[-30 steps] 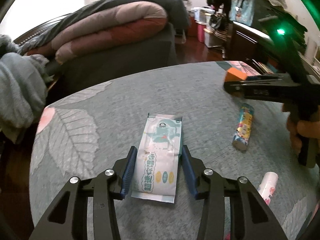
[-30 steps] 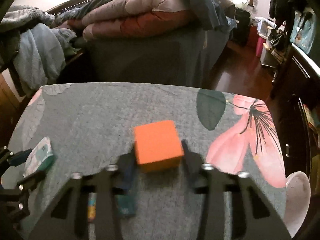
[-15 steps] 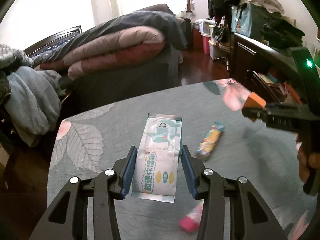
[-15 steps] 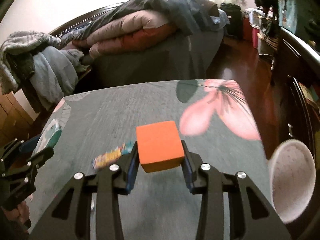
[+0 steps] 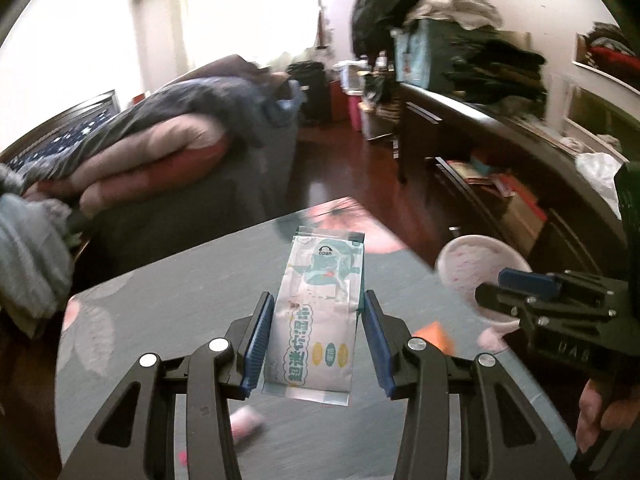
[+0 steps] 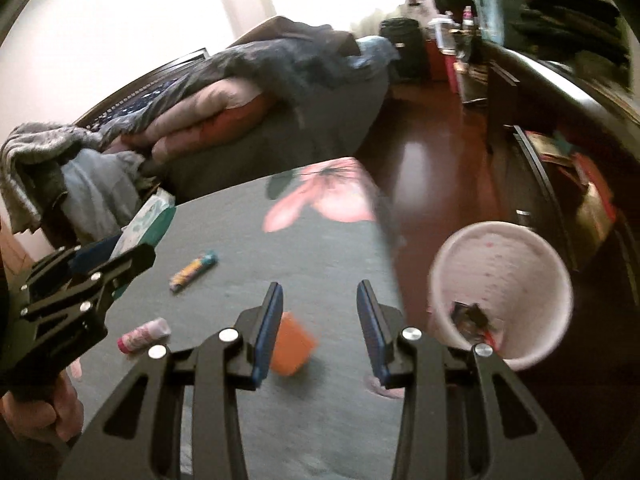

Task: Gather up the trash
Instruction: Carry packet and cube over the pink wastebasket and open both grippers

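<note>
My left gripper (image 5: 317, 300) is shut on a white-and-teal wet-wipe packet (image 5: 320, 320), held lengthwise above the grey table. In the right wrist view the same packet (image 6: 154, 216) sticks out of the left gripper (image 6: 132, 248) at the left. My right gripper (image 6: 319, 288) has nothing between its blue pads. The orange block (image 6: 290, 346) shows blurred below its left finger, loose over the tabletop near the edge; it also shows as the orange block (image 5: 434, 338) in the left wrist view. A pink bin (image 6: 440, 264) stands off the table's right edge.
A colourful wrapper stick (image 6: 194, 271) and a small pink tube (image 6: 144, 334) lie on the flowered tablecloth (image 6: 320, 196). Some trash (image 6: 472, 316) sits inside the bin. A bed piled with quilts lies beyond the table, and dark cluttered shelves run along the right.
Both grippers have swung right toward the table's edge and the pink bin. The orange block has left the right gripper's jaws. The left still holds the packet.
</note>
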### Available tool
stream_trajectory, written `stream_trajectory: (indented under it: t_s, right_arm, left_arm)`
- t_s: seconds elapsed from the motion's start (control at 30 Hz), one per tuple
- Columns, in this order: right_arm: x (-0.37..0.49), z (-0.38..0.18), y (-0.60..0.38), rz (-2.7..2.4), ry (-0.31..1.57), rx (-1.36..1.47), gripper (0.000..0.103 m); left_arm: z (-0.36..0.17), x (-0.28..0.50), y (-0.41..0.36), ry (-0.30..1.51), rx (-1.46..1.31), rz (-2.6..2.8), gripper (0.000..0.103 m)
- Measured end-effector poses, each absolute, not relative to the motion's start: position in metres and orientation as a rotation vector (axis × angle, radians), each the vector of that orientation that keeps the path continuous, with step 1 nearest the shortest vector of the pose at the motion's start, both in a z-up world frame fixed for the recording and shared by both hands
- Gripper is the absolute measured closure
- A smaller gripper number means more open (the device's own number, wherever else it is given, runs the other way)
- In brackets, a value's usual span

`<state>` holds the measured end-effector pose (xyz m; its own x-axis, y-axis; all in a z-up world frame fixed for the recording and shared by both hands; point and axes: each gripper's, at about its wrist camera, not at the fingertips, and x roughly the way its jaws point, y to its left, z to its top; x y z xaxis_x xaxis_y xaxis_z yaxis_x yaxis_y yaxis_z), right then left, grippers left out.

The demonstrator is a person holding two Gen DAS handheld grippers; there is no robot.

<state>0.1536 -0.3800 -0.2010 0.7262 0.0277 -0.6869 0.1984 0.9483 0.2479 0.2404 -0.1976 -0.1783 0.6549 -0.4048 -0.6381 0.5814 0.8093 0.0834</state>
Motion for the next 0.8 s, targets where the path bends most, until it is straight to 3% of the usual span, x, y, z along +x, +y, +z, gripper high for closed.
stream_trajectory:
  t_s: [0.07, 0.13, 0.2, 0.3, 0.37, 0.47, 0.5, 0.53, 0.57, 0.6, 0.8]
  right_arm:
    - [0.149, -0.202, -0.387, -0.102, 0.758, 0.313, 0.059]
    - [0.15, -0.208, -0.384, -0.094, 0.775, 0.288, 0.037]
    - [0.159, -0.217, -0.37, -0.063, 0.802, 0.261, 0.027]
    - [0.164, -0.231, -0.342, 0.001, 0.826, 0.211, 0.014]
    - [0.166, -0.237, -0.329, -0.024, 0.832, 0.15, 0.012]
    - [0.173, -0.248, -0.315, -0.061, 0.852, 0.047, 0.013]
    - [0.175, -0.252, -0.315, -0.059, 0.861, 0.038, 0.018]
    - [0.177, -0.256, -0.317, -0.05, 0.87, 0.043, 0.027]
    - [0.179, -0.259, -0.318, -0.039, 0.886, 0.055, 0.056]
    - [0.182, -0.263, -0.323, -0.015, 0.914, 0.082, 0.06]
    - [0.165, -0.25, -0.354, -0.016, 0.864, 0.199, 0.06]
  left_arm:
    - [-0.176, 0.236, -0.211, 0.639, 0.294, -0.588, 0.058]
    - [-0.173, 0.234, -0.218, 0.638, 0.286, -0.598, 0.058]
    - [-0.169, 0.235, -0.219, 0.635, 0.28, -0.589, 0.058]
    - [-0.164, 0.236, -0.212, 0.634, 0.273, -0.56, 0.058]
    - [-0.162, 0.238, -0.206, 0.633, 0.271, -0.541, 0.058]
    - [-0.16, 0.24, -0.2, 0.632, 0.27, -0.515, 0.058]
    - [-0.159, 0.24, -0.198, 0.635, 0.267, -0.508, 0.058]
    - [-0.159, 0.241, -0.198, 0.636, 0.264, -0.505, 0.058]
    - [-0.159, 0.241, -0.197, 0.637, 0.262, -0.504, 0.058]
    - [-0.159, 0.24, -0.198, 0.636, 0.262, -0.504, 0.058]
    - [-0.158, 0.236, -0.212, 0.628, 0.275, -0.539, 0.058]
